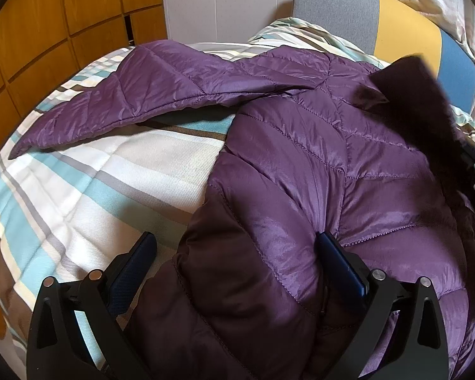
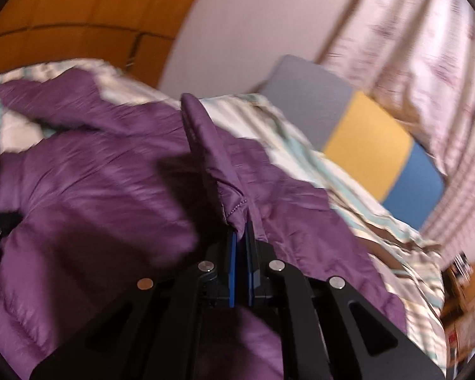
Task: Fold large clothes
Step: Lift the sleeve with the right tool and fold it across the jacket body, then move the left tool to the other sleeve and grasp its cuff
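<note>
A purple quilted puffer jacket (image 1: 300,145) lies on a striped bed. One sleeve (image 1: 136,95) stretches out to the left. My left gripper (image 1: 237,247) is open, its blue-padded fingers (image 1: 136,262) wide apart on either side of the jacket's side edge near the hem. In the right wrist view the jacket (image 2: 95,183) fills the lower left, blurred. My right gripper (image 2: 242,234) is shut on a fold of the jacket's edge (image 2: 212,145), which stands lifted above the body. The lifted dark part also shows in the left wrist view (image 1: 427,101).
The bed has a white, teal and brown striped cover (image 1: 95,174). A grey, yellow and blue headboard (image 1: 395,22) stands at the far end. Wooden wardrobe doors (image 1: 47,25) are on the left. Pink curtains (image 2: 411,47) hang on the right.
</note>
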A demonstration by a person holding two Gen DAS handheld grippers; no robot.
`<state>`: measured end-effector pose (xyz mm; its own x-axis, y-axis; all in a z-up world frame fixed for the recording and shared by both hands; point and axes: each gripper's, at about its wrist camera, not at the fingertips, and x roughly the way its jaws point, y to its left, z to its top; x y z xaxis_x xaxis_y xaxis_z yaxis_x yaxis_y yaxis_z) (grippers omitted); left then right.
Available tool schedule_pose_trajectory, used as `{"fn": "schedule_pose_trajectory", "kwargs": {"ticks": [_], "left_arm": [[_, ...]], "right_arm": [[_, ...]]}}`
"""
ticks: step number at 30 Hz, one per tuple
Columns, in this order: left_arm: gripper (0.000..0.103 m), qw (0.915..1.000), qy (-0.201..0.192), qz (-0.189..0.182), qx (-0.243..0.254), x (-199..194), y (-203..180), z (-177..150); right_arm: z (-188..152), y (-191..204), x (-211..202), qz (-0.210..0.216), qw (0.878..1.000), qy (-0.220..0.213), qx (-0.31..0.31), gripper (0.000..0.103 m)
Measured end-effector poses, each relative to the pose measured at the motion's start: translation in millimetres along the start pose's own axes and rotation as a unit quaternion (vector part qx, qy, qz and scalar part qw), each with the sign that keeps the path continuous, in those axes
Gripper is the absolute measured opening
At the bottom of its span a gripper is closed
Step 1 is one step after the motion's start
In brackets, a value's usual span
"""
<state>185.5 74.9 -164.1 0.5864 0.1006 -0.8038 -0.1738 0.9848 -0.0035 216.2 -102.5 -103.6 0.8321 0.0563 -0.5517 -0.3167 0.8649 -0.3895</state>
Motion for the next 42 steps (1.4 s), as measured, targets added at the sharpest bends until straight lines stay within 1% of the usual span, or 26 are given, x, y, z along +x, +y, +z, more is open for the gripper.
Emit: {"fn": "schedule_pose_trajectory", "kwargs": {"ticks": [2,5,6,7,8,9,10,11,13,15,17,18,19,20,21,22,23,24,25,26,28,30,33,35,38,42], "left_arm": [[0.1,1.0,0.002,-0.005,-0.004,-2.0,1.7,0.9],[0.1,1.0,0.001,-0.002,-0.002,-8.9,0.4,3.0],[0.1,1.0,-0.004,-0.005,0.004,-14.5,-2.5,5.1],[0.1,0.9999,-0.009,-0.008,0.01,-19.7,-5.5,8.3],[0.1,0.9997,-0.016,-0.013,0.013,-25.6,-8.9,13.1],[0.1,0.9995,-0.023,-0.018,0.013,-30.6,-11.8,16.9],[0.1,0.9991,-0.032,-0.023,0.012,-35.1,-14.7,21.9],[0.1,0.9987,-0.039,-0.03,0.012,-39.1,-17.9,27.3],[0.1,0.9981,-0.047,-0.036,0.015,-42.0,-28.1,43.0],[0.1,0.9975,-0.051,-0.043,0.023,-38.6,-42.7,58.1],[0.1,0.9969,-0.057,-0.045,0.031,-30.7,-57.8,70.8],[0.1,0.9968,-0.055,-0.045,0.036,-24.1,-68.4,77.2],[0.096,0.9966,-0.055,-0.048,0.04,-18.3,-77.4,81.5],[0.086,0.9963,-0.053,-0.049,0.047,-9.9,-88.0,85.9],[0.081,0.9963,-0.05,-0.046,0.053,-3.8,-94.7,87.2],[0.073,0.9964,-0.045,-0.043,0.059,3.4,-101.7,88.2],[0.069,0.9964,-0.038,-0.041,0.063,13.3,-107.8,90.3],[0.066,0.9966,-0.034,-0.037,0.065,21.3,-110.5,91.2],[0.059,0.9968,-0.032,-0.033,0.066,26.5,-111.7,91.2],[0.055,0.9972,-0.028,-0.03,0.063,34.4,-110.1,91.3],[0.051,0.9977,-0.028,-0.034,0.052,41.9,-104.7,88.5],[0.051,0.9977,-0.033,-0.044,0.038,43.6,-98.4,82.3],[0.049,0.9976,-0.04,-0.048,0.031,44.9,-94.9,76.7],[0.049,0.9977,-0.038,-0.048,0.029,47.1,-93.8,75.8],[0.05,0.9978,-0.039,-0.035,0.04,48.3,-101.8,74.2],[0.05,0.9978,-0.038,-0.03,0.045,48.1,-104.6,73.3]], "right_arm": [[-6.0,7.1,6.9,0.045,0.999,0.008,-0.021,0.005],[-9.3,13.0,12.6,0.085,0.995,0.015,-0.045,0.008],[-11.7,16.7,12.8,0.089,0.995,0.014,-0.051,0.009],[-13.1,18.2,13.8,0.096,0.994,0.016,-0.055,0.014],[-13.7,17.7,13.8,0.107,0.993,0.017,-0.054,0.029],[-12.8,17.1,11.3,0.115,0.992,0.014,-0.046,0.038],[-12.2,12.3,7.1,0.119,0.992,0.011,-0.036,0.053],[-10.9,5.2,0.8,0.126,0.992,0.006,-0.018,0.057],[-14.5,-11.6,-15.4,0.138,0.99,-0.01,0.024,0.057],[-24.5,-33.4,-28.0,0.122,0.99,-0.008,0.071,0.057],[-36.8,-54.7,-35.6,0.108,0.985,0.001,0.131,0.057],[-48.6,-74.0,-37.7,0.093,0.979,0.01,0.182,0.057],[-55.4,-85.6,-39.5,0.077,0.974,0.016,0.213,0.057],[-66.7,-101.9,-40.5,0.05,0.966,0.026,0.253,0.056],[-74.2,-112.3,-41.2,0.029,0.96,0.032,0.277,0.055],[-88.3,-130.8,-40.3,-0.005,0.947,0.044,0.317,0.053],[-94.1,-141.3,-39.0,-0.022,0.939,0.052,0.338,0.051],[-105.8,-157.3,-36.5,-0.04,0.926,0.066,0.371,0.05],[-112.3,-166.8,-33.6,-0.049,0.916,0.074,0.39,0.046],[-116.7,-176.0,-29.5,-0.058,0.907,0.083,0.409,0.04],[-122.7,-191.4,-20.5,-0.071,0.897,0.093,0.426,0.033],[-122.2,-201.5,-1.3,-0.086,0.898,0.112,0.417,0.027],[-122.4,-215.7,27.8,-0.089,0.893,0.136,0.42,0.019],[-125.3,-221.2,54.8,-0.087,0.891,0.163,0.415,0.017],[-127.7,-217.9,70.6,-0.093,0.896,0.166,0.402,0.017],[-131.0,-220.8,64.9,-0.082,0.894,0.157,0.411,0.02]]}}
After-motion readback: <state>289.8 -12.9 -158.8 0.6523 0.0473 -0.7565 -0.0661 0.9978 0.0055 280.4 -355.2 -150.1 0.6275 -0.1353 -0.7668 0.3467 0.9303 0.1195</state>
